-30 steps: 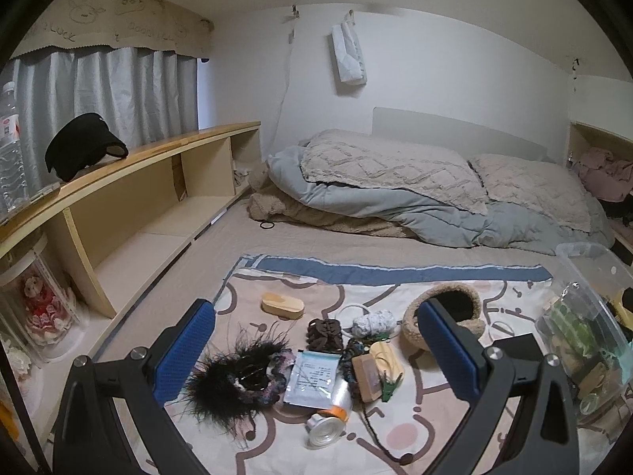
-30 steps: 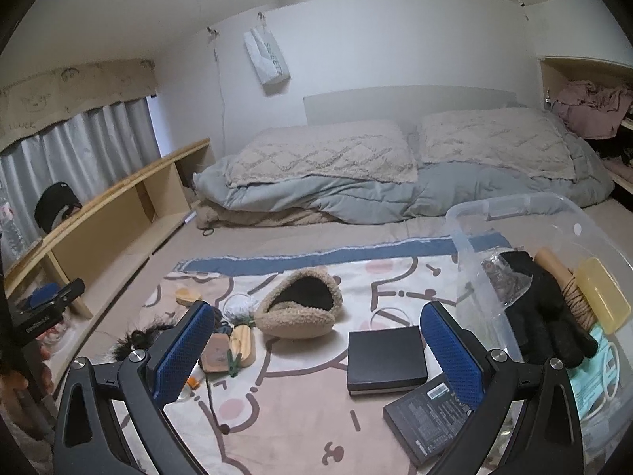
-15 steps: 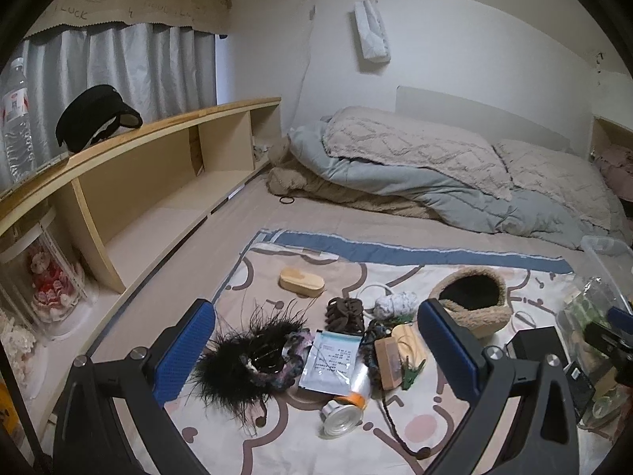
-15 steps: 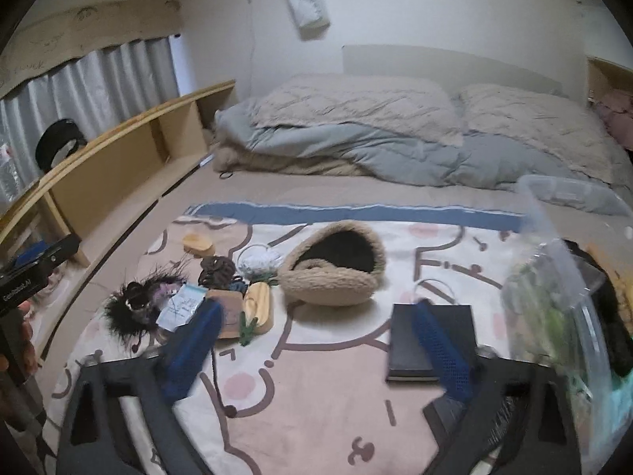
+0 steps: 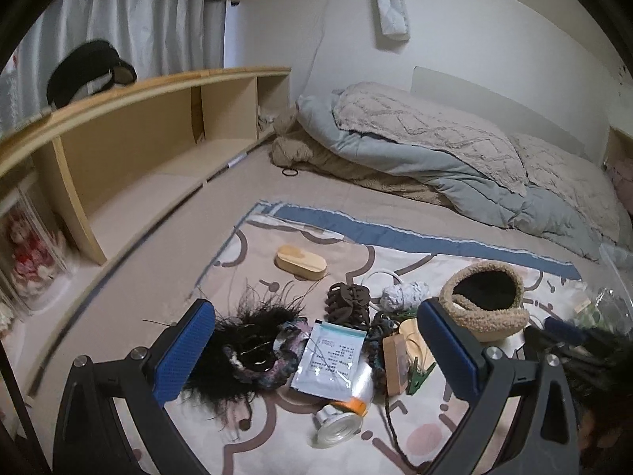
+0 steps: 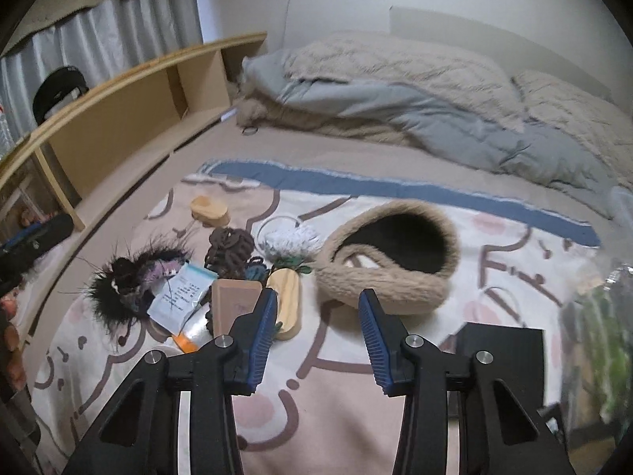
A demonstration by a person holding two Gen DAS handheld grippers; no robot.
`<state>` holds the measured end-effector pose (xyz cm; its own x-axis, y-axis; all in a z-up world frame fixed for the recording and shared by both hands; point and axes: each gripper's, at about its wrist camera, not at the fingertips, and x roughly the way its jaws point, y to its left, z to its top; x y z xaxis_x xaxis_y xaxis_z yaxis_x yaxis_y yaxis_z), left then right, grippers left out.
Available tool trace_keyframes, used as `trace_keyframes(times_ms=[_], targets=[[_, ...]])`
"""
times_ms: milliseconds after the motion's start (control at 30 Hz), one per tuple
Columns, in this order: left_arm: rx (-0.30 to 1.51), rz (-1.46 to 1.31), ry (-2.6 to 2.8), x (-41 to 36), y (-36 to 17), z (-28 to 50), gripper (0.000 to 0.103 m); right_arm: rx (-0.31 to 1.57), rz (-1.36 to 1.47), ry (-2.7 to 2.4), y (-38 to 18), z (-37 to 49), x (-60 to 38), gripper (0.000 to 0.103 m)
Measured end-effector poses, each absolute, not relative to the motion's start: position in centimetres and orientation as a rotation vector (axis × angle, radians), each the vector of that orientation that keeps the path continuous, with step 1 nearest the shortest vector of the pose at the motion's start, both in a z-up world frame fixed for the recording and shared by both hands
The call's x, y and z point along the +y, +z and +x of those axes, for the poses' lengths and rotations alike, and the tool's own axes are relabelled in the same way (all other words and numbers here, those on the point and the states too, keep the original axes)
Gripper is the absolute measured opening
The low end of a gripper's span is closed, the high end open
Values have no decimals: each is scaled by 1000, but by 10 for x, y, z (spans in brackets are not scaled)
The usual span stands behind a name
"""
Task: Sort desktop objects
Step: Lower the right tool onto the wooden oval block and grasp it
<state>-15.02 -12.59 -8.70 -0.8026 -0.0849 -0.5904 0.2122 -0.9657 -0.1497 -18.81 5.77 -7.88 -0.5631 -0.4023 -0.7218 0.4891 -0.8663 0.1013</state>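
Observation:
Small items lie on a patterned mat [image 5: 253, 237]: a black feathered scrunchie [image 5: 245, 340], a white sachet [image 5: 332, 356], a brown hair claw [image 5: 348, 301], a wooden oval [image 5: 300, 263] and a fuzzy tan earmuff [image 5: 486, 316]. My left gripper [image 5: 315, 308] hangs wide open above the scrunchie and sachet, touching nothing. In the right wrist view my right gripper [image 6: 318, 295] hovers just in front of the earmuff [image 6: 379, 281]. Its jaws are closing with nothing between them. A pale wooden piece [image 6: 287, 297] lies beside its left finger.
A roll of tape [image 5: 340, 419] lies at the mat's near edge. A black box [image 6: 498, 352] and a clear plastic bin [image 6: 601, 316] sit at the right. A wooden shelf [image 5: 138, 150] runs along the left, and bedding [image 5: 435, 158] is piled at the back.
Both grippers have come down and closer to the items on the mat. The right one swung left, away from the bin toward the earmuff, and its jaws have narrowed a lot.

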Motion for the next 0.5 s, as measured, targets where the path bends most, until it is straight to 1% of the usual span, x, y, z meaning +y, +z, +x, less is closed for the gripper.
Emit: trace_keyframes(times_ms=[67, 167, 267, 300, 367, 500], targets=[[335, 924, -2813, -129, -93, -161, 103, 153, 1089, -2382, -88, -201, 48, 44], [311, 969, -2789, -128, -107, -180, 91, 141, 1113, -2355, -99, -218, 35, 44], [289, 997, -2760, -128, -120, -193, 88, 104, 1128, -2322, -111, -232, 22, 44], [281, 1013, -2751, -127, -125, -200, 85, 101, 1125, -2316, -115, -236, 16, 44], [265, 1032, -2739, -126, -132, -206, 83, 115, 1125, -2293, -121, -242, 5, 43], [253, 1086, -2734, -125, -144, -217, 82, 203, 1163, -2252, -139, -258, -28, 43]])
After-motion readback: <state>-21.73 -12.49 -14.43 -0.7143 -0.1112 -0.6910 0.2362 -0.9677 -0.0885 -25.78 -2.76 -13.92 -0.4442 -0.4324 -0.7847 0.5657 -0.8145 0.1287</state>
